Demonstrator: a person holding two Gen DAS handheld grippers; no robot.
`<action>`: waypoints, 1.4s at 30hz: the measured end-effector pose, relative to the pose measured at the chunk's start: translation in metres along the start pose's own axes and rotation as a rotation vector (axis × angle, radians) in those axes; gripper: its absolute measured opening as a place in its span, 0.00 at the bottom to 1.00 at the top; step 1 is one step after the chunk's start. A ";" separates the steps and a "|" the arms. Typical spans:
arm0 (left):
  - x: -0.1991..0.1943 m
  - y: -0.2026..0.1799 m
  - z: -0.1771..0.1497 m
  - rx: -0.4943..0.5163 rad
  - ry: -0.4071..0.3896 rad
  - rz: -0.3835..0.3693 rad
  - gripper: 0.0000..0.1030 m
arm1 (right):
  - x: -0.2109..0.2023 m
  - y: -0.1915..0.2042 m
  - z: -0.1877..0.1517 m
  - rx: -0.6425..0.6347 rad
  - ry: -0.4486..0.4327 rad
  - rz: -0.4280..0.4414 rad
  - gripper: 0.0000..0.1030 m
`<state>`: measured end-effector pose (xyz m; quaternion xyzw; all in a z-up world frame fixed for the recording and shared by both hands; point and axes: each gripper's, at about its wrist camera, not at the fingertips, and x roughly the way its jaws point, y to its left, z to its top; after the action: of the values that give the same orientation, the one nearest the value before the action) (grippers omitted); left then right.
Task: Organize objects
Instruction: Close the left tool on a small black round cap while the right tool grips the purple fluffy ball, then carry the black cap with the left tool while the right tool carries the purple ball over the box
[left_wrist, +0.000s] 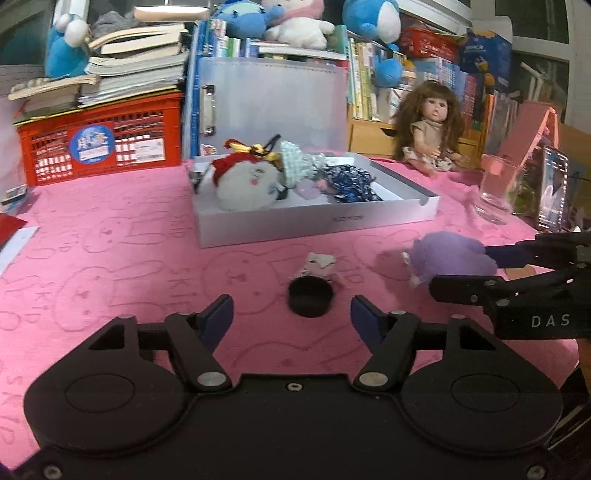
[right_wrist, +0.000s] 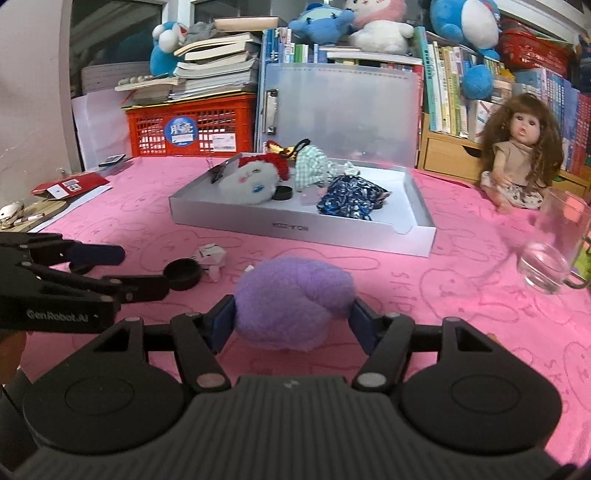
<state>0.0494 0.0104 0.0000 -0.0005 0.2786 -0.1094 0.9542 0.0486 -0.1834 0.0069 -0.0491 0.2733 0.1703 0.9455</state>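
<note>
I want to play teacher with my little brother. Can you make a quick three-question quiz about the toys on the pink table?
1. True or false: the right gripper is squeezing the purple plush.
2. What lies just ahead of the left gripper? A) a book B) the black cap C) a spoon
3. Fill in: the white fluffy toy lies inside the grey ____.

Key
1. True: both pads press into its sides.
2. B: the cap sits on the pink cloth, ahead of the open jaws and not yet between them.
3. box.
</note>
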 end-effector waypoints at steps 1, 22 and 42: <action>0.003 -0.002 0.001 0.000 0.002 -0.003 0.64 | 0.000 0.000 0.000 0.003 -0.001 -0.003 0.66; 0.027 -0.012 0.010 -0.011 0.035 0.017 0.30 | 0.005 -0.007 -0.005 0.041 0.012 -0.027 0.66; 0.013 0.002 0.030 -0.064 0.012 0.045 0.29 | 0.006 -0.018 0.007 0.110 0.014 -0.065 0.66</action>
<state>0.0761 0.0083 0.0182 -0.0239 0.2876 -0.0788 0.9542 0.0635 -0.1966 0.0096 -0.0072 0.2872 0.1240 0.9498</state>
